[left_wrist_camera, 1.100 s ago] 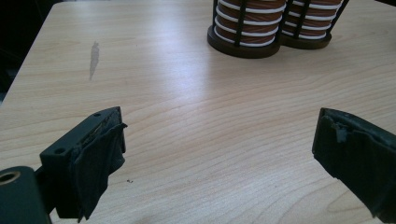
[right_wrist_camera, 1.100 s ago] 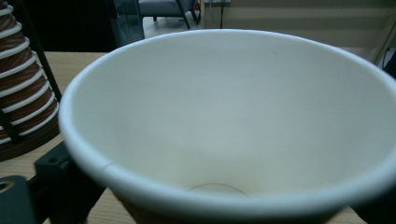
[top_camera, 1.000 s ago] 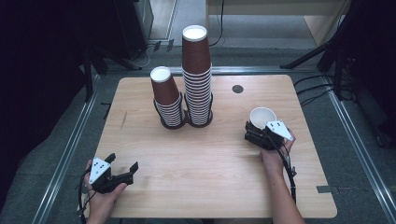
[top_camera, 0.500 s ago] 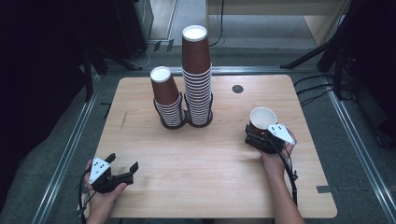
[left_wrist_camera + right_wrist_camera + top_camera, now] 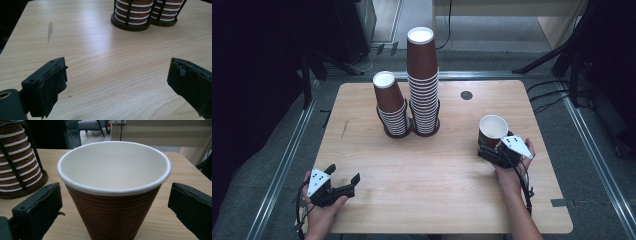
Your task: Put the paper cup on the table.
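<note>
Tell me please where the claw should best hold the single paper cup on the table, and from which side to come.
Grip the paper cup on its ribbed brown wall, a little under the white rim, coming level from the person's side as the right claw is now. The cup stands upright and narrows downward, so a high grip likely slips less. Its jaws already stand open on both sides, apart from the wall.

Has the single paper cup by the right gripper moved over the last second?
No. The paper cup stands in the same spot on the table, equally far right of the cup stacks as before, between the right gripper's open jaws.
</note>
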`<state>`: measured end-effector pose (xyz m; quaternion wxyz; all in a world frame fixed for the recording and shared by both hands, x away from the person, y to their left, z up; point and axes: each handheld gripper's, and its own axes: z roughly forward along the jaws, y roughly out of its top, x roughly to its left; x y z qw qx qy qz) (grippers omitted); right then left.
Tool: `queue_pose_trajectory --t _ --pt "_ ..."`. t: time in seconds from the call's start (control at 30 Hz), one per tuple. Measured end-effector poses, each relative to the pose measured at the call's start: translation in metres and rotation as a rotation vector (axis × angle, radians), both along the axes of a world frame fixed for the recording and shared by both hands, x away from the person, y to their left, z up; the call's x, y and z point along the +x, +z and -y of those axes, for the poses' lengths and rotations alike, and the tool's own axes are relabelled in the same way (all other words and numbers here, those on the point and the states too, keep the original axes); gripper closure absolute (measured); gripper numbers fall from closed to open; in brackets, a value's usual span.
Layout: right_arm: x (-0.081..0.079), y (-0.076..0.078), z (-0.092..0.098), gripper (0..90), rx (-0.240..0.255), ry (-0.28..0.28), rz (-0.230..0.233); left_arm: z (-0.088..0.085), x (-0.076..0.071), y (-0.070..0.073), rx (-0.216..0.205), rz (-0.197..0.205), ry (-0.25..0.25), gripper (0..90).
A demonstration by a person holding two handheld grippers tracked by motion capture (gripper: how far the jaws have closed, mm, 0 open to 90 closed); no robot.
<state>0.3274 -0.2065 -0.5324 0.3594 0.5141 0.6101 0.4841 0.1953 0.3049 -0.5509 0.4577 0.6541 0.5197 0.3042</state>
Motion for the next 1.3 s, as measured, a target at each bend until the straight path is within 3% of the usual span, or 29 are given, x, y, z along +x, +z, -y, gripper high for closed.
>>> queue_pose_trajectory --t 0.77,1.3 --pt "-0.030 0.012 0.027 0.0 -0.016 0.023 0.025 0.000 0.000 0.000 -0.004 -0.002 0.000 2.8" --pt "-0.051 0.012 0.055 0.0 -0.015 -0.025 0.031 0.000 0.000 0.000 -0.004 -0.003 -0.001 2.7"
